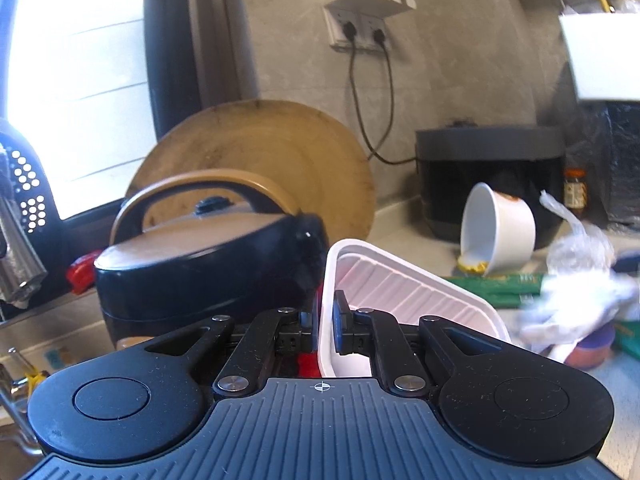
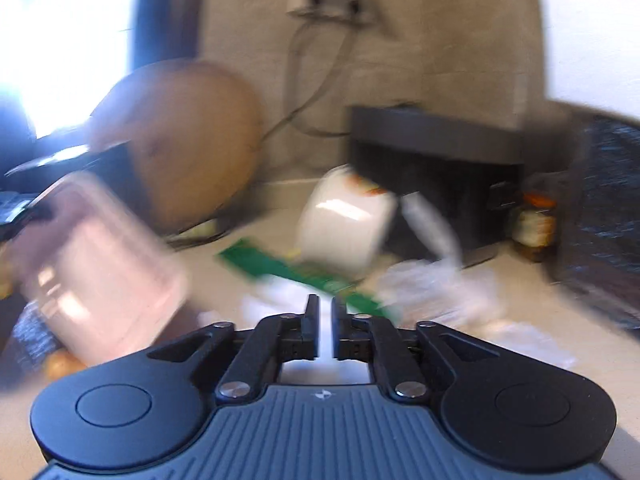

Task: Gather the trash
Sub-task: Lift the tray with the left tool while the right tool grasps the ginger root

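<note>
Black claw (image 1: 325,320) — ribbed base, silver screws

Daylit from a window (image 1: 72,80) at upper left, blown out to white glare. Fairly sharp in the left wrist view, with slight smear on the plastic bag (image 1: 576,280). Heavily motion-blurred throughout the right wrist view. Fisheye bending at edges; wall (image 1: 460,60) evenly lit.
</note>
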`<state>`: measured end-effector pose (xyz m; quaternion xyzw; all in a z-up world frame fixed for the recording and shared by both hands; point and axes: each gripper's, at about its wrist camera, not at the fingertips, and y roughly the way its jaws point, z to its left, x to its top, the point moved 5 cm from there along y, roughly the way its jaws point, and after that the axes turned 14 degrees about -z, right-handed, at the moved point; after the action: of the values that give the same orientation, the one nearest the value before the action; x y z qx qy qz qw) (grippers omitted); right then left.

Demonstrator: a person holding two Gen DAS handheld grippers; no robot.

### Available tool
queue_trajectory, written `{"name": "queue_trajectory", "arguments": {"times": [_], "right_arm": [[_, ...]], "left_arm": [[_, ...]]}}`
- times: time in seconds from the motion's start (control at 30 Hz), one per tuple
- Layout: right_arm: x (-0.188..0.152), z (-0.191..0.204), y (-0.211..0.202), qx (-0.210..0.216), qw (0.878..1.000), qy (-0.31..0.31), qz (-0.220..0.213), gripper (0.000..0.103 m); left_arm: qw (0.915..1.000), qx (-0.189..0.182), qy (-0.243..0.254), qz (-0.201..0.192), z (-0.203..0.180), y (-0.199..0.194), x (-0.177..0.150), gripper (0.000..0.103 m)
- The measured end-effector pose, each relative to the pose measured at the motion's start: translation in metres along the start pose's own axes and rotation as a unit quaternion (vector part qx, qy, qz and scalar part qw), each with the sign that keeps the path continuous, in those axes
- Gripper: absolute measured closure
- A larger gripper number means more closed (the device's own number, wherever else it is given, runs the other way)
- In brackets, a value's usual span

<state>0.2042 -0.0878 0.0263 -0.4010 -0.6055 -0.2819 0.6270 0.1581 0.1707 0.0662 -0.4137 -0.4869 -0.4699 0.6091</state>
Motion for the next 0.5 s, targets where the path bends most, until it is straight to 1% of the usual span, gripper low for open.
{"name": "queue_trajectory", "arguments": {"times": [0.07,0.1,0.13,0.17,0.2,0.23,0.3,0.37,0.43,0.5], "right_arm": [[-0.010,0.032,-0.006,0.080,0.997,0.005,0.004,0.035],[-0.015,0.049,-0.009,0.117,0.993,0.007,0.008,0.028],[-0.021,0.066,-0.011,0.150,0.989,0.007,0.015,0.025],[-0.026,0.083,-0.012,0.179,0.983,0.005,0.026,0.025],[-0.031,0.099,-0.010,0.198,0.980,0.003,0.038,0.025],[-0.036,0.111,-0.006,0.206,0.977,0.001,0.047,0.025],[-0.043,0.132,0.004,0.204,0.977,-0.009,0.058,0.025],[-0.049,0.144,0.018,0.186,0.980,-0.017,0.068,0.025],[-0.052,0.149,0.032,0.168,0.982,-0.012,0.081,0.025],[-0.053,0.149,0.041,0.171,0.980,0.005,0.105,0.025]], "left_arm": [[1.0000,0.003,0.001,-0.001,0.000,0.002,0.002,0.092],[1.0000,0.003,0.002,0.000,-0.001,0.003,0.002,0.092],[1.0000,0.002,0.004,0.001,-0.001,0.003,0.002,0.092],[1.0000,0.003,0.006,0.001,-0.003,0.003,0.002,0.092],[1.0000,0.004,0.008,0.000,-0.003,0.003,0.002,0.092],[0.9999,0.006,0.009,-0.001,-0.003,0.003,0.003,0.092],[0.9999,0.010,0.004,-0.004,-0.002,0.003,0.004,0.092],[0.9999,0.014,0.001,-0.010,0.000,0.002,0.007,0.092],[0.9997,0.015,0.004,-0.017,-0.001,0.000,0.009,0.092],[0.9997,0.013,0.008,-0.021,-0.002,-0.002,0.010,0.092]]}}
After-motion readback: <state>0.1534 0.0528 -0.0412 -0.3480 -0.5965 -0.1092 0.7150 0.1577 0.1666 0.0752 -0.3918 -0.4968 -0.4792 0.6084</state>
